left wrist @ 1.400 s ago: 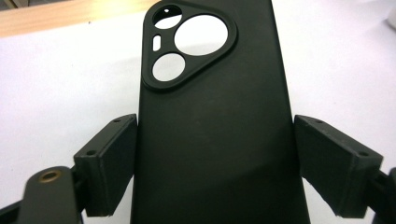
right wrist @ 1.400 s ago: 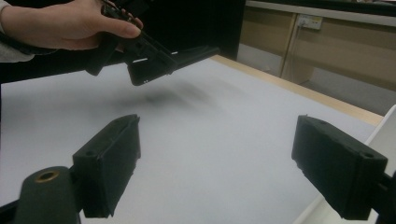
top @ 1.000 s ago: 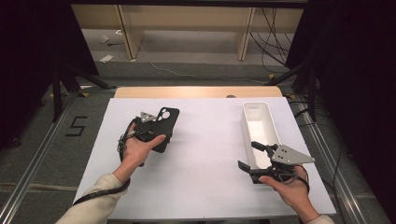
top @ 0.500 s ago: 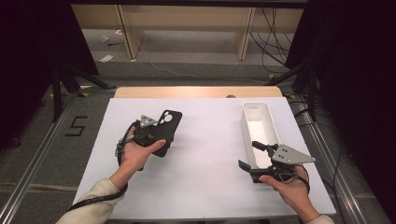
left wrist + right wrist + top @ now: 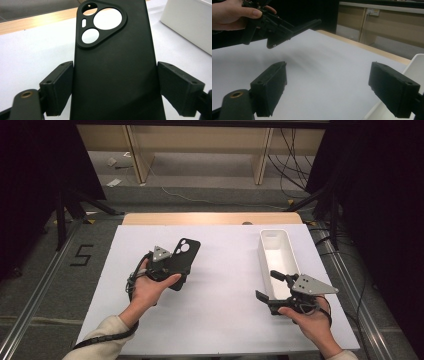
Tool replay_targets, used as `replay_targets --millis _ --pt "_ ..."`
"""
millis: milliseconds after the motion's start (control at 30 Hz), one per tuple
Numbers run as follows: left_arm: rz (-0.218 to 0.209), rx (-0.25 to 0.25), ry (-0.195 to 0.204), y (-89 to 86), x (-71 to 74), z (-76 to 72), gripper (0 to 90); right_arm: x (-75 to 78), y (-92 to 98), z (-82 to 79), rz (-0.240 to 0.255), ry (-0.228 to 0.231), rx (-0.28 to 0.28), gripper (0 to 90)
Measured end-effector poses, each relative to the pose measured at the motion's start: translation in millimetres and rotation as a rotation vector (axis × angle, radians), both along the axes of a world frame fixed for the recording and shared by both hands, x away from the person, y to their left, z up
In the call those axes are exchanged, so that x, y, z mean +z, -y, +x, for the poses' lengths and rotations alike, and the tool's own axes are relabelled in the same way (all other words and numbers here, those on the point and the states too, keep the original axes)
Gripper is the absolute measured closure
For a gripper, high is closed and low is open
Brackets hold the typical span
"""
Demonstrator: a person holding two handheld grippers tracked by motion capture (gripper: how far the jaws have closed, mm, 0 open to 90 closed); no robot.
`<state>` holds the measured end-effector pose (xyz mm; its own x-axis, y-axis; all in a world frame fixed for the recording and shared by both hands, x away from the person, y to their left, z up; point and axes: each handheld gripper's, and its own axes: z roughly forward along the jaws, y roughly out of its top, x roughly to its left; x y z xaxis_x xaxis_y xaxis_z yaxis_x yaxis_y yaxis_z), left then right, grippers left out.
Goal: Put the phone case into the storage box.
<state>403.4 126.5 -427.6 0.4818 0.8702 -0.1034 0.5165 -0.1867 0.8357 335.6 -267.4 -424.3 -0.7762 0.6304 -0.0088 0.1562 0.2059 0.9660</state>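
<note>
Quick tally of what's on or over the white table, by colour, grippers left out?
Black: 1, the phone case between the left gripper's jaws
White: 1, the long bin at the right
Total: 2

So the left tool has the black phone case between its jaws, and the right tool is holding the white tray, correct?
Not quite. The left tool does have the black phone case between its jaws, but the right tool holds nothing. The right gripper view shows its jaws open over bare table, with the white tray off to one side, beyond the jaw.
</note>
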Motion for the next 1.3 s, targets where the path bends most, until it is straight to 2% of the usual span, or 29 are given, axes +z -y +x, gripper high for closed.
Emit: replay_targets --millis 800,1300 --pt "-0.005 -0.076 0.03 11.7 4.5 -21.3 16.5 1.8 -10.5 6.5 0.002 -0.006 -0.006 15.8" --pt "-0.009 -0.119 0.036 23.4 4.5 -29.3 16.5 4.5 -19.6 17.1 0.004 -0.007 -0.016 15.9"
